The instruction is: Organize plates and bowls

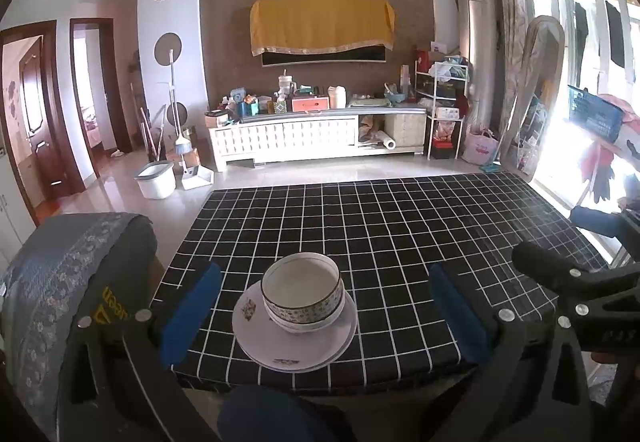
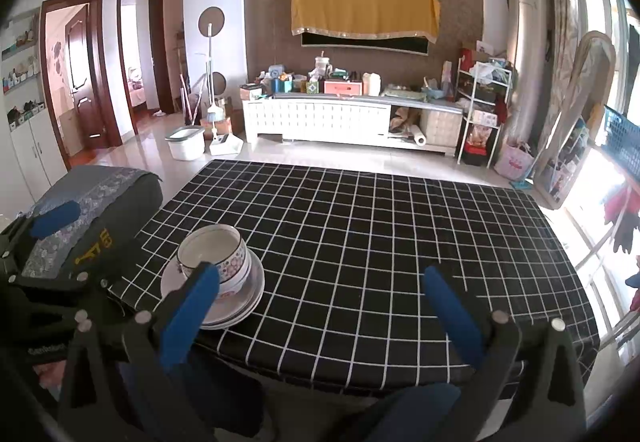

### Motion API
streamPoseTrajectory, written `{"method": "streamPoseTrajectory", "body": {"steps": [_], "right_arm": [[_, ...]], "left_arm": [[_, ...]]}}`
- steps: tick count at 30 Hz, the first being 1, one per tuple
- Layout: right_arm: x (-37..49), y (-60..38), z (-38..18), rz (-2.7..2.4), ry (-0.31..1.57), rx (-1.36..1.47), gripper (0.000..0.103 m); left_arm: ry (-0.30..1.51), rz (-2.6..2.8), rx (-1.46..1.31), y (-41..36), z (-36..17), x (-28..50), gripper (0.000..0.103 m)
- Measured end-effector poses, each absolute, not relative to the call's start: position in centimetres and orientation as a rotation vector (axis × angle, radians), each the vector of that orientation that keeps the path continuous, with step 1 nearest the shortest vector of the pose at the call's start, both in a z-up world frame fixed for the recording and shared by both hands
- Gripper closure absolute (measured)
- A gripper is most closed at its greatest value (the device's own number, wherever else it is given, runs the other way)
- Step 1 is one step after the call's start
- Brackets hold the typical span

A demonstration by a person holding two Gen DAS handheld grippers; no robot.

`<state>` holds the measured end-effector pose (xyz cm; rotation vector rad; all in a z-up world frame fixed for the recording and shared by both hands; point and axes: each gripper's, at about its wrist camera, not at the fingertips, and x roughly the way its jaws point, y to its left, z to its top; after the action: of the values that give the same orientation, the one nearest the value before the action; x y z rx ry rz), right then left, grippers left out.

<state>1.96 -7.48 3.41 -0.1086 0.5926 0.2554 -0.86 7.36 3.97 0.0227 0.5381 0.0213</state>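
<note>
The bowls [image 1: 303,292] sit stacked on the plates [image 1: 294,338], near the close edge of the checked table [image 1: 400,226]. The job looks done. Both the left gripper [image 1: 324,318] and right gripper [image 2: 320,318] are wide apart, holding nothing. The dishes are round, smooth and shiny; the cloth looks soft.

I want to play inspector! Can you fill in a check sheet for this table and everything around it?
Surface: table under a black checked cloth, mostly bare.
Job's things: bowls nested on stacked plates, near the front edge.
Clutter: nothing seen on the table.
Grippers: left gripper open, blue fingers either side of the stack, not touching; right gripper open over bare cloth, holding nothing.
Cables: nothing seen.
Surroundings: covered chair at left, white bucket on the floor, crowded cabinet, bright window at right.
</note>
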Motion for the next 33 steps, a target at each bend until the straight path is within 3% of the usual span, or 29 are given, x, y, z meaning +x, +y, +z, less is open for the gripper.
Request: {"method": "streamPoseTrajectory", "body": {"steps": [33], "right_arm": [[1.29,-7.83,3.43,0.257,0.606,-0.094,0.000]], "left_arm": [[0.569,0.009,0.015,6.86,4.10,-1.13,0.001]]}}
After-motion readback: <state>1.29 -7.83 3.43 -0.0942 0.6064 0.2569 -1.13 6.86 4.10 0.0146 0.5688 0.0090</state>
